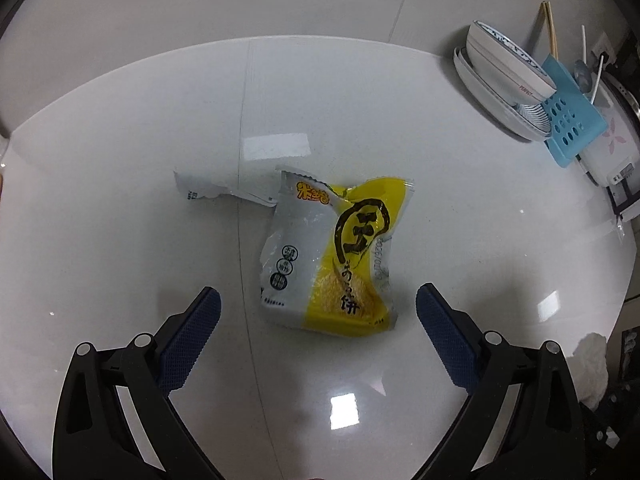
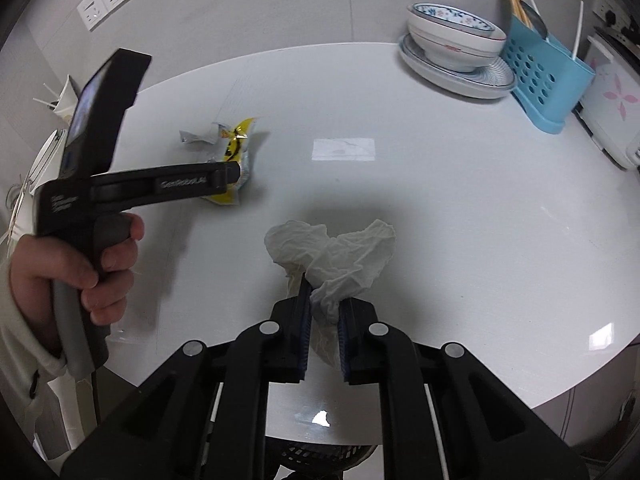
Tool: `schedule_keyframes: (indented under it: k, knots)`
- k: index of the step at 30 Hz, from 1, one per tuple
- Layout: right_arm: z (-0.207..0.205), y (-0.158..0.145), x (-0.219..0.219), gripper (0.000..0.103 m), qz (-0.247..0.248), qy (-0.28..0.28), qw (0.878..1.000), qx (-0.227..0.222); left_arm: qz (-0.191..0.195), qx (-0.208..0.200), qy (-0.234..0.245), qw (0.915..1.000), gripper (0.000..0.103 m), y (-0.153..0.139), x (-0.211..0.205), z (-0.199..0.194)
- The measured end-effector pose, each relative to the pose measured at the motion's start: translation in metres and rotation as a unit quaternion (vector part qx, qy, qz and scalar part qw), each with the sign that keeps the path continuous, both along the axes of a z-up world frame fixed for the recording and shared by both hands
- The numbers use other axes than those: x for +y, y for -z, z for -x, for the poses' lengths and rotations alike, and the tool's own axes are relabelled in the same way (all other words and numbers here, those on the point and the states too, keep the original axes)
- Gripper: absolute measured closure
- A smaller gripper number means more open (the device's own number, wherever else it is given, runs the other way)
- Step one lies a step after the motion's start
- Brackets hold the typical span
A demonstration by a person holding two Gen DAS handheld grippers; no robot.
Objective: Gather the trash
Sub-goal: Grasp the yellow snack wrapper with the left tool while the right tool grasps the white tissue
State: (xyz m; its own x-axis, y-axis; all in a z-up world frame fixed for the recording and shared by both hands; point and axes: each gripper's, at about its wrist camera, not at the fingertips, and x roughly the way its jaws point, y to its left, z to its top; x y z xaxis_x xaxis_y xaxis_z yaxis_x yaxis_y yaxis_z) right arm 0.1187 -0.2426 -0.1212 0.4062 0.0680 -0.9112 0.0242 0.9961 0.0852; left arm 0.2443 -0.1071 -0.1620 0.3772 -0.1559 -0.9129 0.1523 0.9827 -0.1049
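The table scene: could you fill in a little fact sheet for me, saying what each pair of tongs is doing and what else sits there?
surface: white round table
right tongs: shut on a crumpled tissue
left tongs: open, over a yellow and white snack wrapper, not gripping it
left hand: holds the left tool's handle
far edge: bowl on a plate, blue utensil holder

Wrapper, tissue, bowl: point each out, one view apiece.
wrapper (image 1: 340, 256), left wrist view, middle of its printed face
tissue (image 2: 340, 252), right wrist view, crumpled part above the tool pads
bowl (image 2: 456, 42), right wrist view, its outer wall
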Motion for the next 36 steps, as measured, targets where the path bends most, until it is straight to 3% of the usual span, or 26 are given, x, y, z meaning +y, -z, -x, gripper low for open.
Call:
schedule_keyframes:
  k: [17,19,22,26,36]
  knots:
    - [-0.007,-0.010,-0.011,0.093,-0.011,0.005,1.000,-0.015,-0.070,0.010,-0.016,0.9974,0.055,0.014,-0.023,-0.018]
    - [-0.007,-0.010,-0.012,0.093,-0.012,0.006,1.000,-0.015,-0.069,0.010,-0.020,0.9974,0.068,0.014,-0.024,-0.018]
    - [-0.007,-0.009,-0.013,0.093,-0.015,0.007,1.000,-0.015,-0.073,0.004,-0.015,0.9972,0.079,0.014,-0.023,-0.017]
    - [-0.006,-0.009,-0.014,0.093,-0.020,0.009,1.000,-0.017,-0.067,0.001,-0.017,0.9976,0.085,0.010,-0.020,-0.015]
    - [-0.005,-0.014,-0.013,0.093,-0.025,0.008,0.999,-0.027,-0.049,-0.017,-0.017,0.9985,0.086,-0.016,-0.008,0.013]
